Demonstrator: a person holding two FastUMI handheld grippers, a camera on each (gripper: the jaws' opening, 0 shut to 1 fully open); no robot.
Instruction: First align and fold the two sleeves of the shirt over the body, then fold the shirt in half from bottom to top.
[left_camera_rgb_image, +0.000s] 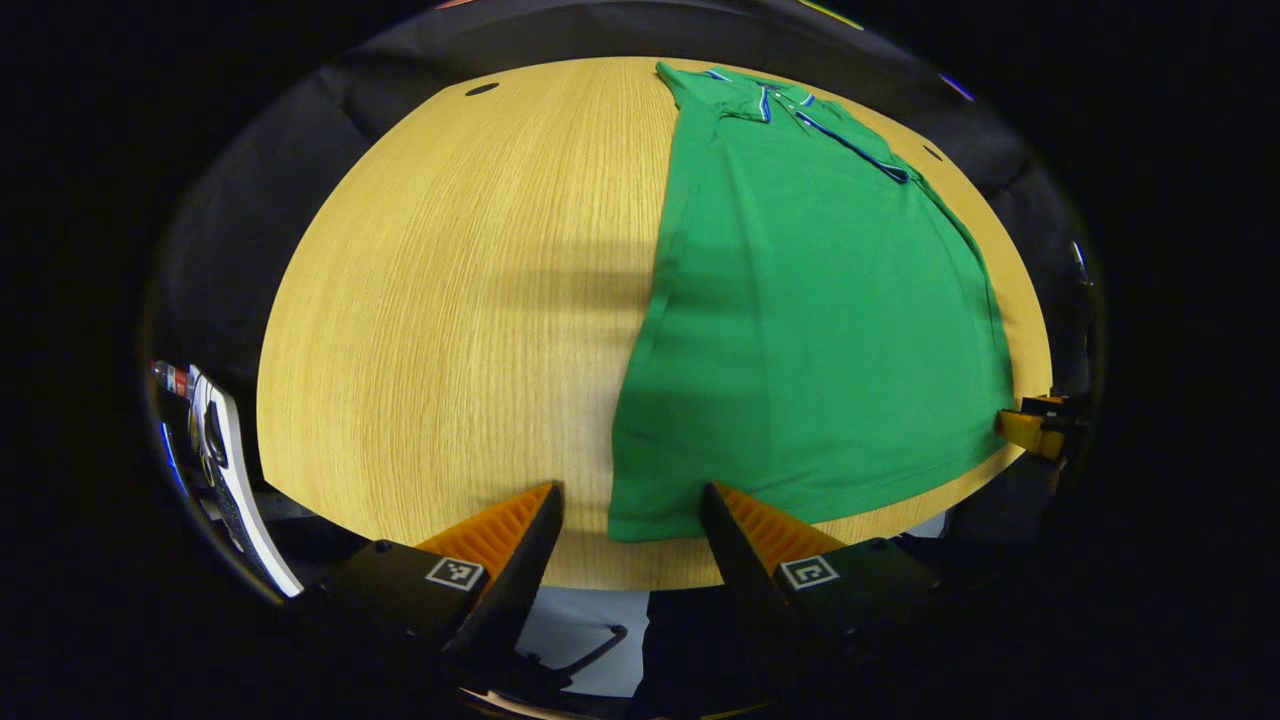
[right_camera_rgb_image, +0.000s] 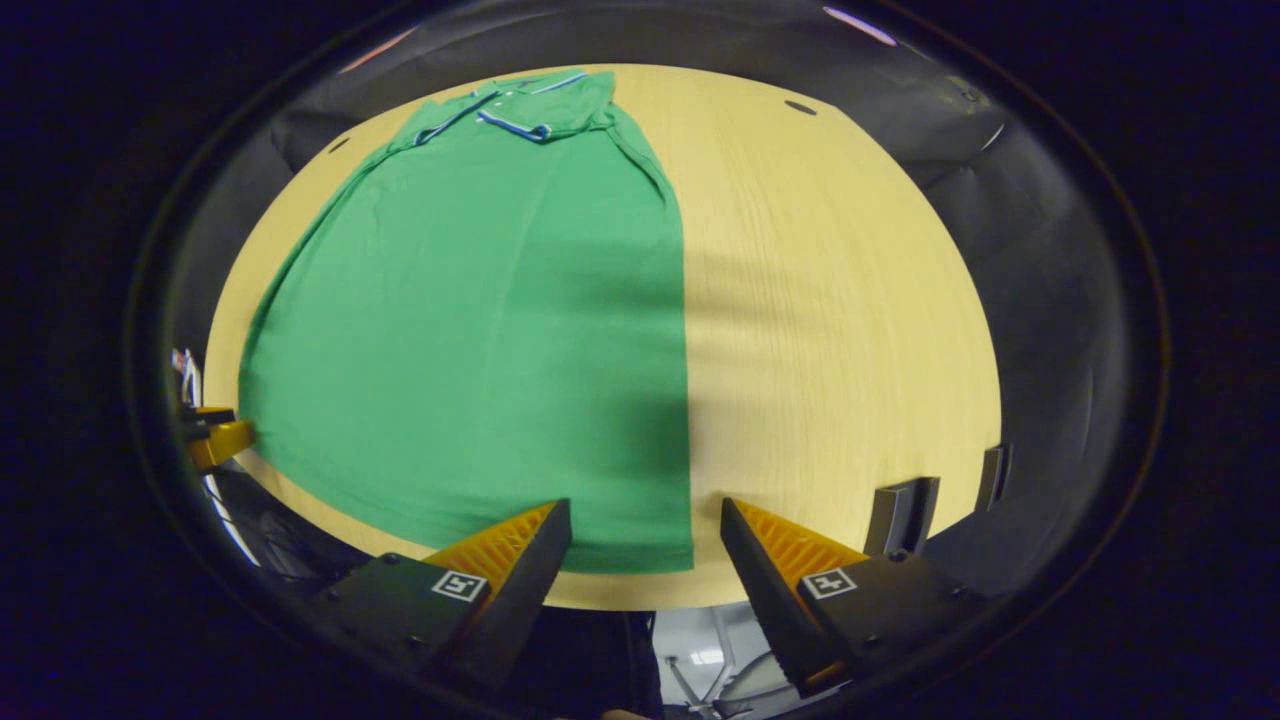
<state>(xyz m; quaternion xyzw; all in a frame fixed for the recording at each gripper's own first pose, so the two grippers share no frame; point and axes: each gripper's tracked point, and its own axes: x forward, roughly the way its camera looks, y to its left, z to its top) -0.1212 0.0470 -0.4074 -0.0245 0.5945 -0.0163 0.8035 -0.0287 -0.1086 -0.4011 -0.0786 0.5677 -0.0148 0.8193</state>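
Shirt (left_camera_rgb_image: 810, 330), green polo w/ collar, lies flat on the wooden table (left_camera_rgb_image: 450, 300), collar at the far edge, hem toward the near edge. Sleeves look tucked over the body already: both long sides run as straight folded edges, no sleeve sticking out. In right gripper view the same shirt (right_camera_rgb_image: 480, 330) covers the left part of the tabletop (right_camera_rgb_image: 840, 330); collar trim w/ blue-white piping up top.

Left gripper (left_camera_rgb_image: 632, 500): jaws wide apart, holding nothing. It sits at the near table edge, w/ the shirt's hem corner showing between the two fingers; can't tell if either finger touches the cloth.

Right gripper (right_camera_rgb_image: 645, 515): jaws likewise spread, nothing between the pads but the other hem corner seen in the gap. Contact w/ fabric not clear.

Each gripper also shows small at the margin of the other's view, near the opposite hem corner: right one at far right of left gripper view, left one at far left of right gripper view.

Soft shadow bands cross table and shirt mid-way. Dark chair backs (right_camera_rgb_image: 905, 515) stand just past the table rim on the right in right gripper view.
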